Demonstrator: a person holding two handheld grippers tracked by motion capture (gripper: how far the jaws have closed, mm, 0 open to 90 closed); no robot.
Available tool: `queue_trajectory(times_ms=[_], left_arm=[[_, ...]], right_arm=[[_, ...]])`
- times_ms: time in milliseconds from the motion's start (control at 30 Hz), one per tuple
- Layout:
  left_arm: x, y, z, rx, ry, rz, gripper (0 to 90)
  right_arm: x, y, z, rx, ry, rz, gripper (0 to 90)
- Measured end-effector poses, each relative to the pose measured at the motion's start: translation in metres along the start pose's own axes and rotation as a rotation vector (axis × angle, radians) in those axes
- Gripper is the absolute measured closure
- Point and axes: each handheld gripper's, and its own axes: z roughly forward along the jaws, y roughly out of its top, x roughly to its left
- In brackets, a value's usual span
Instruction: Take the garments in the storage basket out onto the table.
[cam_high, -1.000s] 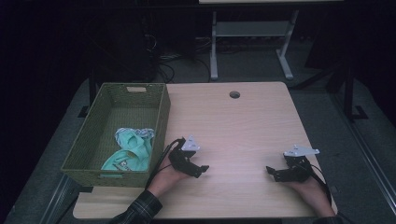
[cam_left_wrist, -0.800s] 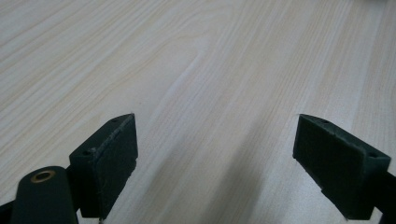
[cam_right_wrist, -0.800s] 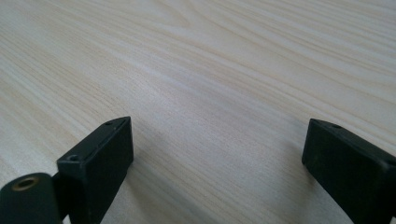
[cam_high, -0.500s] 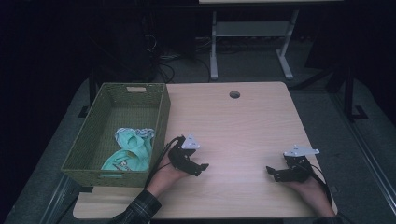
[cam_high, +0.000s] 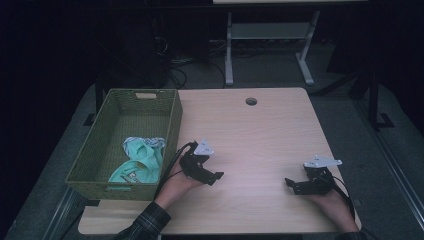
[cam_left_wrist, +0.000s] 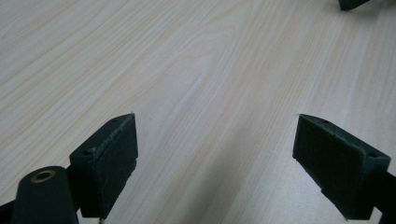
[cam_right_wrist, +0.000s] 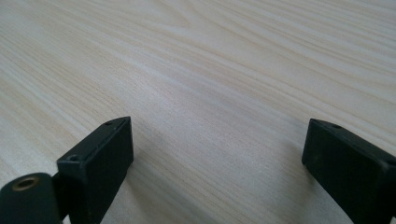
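The mint-green cloth (cam_high: 140, 159), crumpled with a paler patterned patch on top, lies in the near end of the woven green basket (cam_high: 172, 117), just to the left of the left gripper (cam_high: 212, 176). Both that and the right gripper (cam_high: 294, 185) rest low on the wooden table (cam_high: 260, 135), jaws spread wide (nothing between them), facing each other well apart

Cloth (cam_high: 137, 159) pattern too small

A dim room: grey floor (cam_high: 350, 107), white shelf frame (cam_high: 267, 35), tangled cables (cam_high: 185, 62).
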Motion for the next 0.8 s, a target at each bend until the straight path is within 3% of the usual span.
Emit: queue_trajectory(times_ms=[800], left_arm=[[0.002,0.012,-0.013,-0.006,-0.024,-0.005,13.4]], right_arm=[[0.000,0.000,0.000,-0.002,-0.001,-0.003,8.6]])
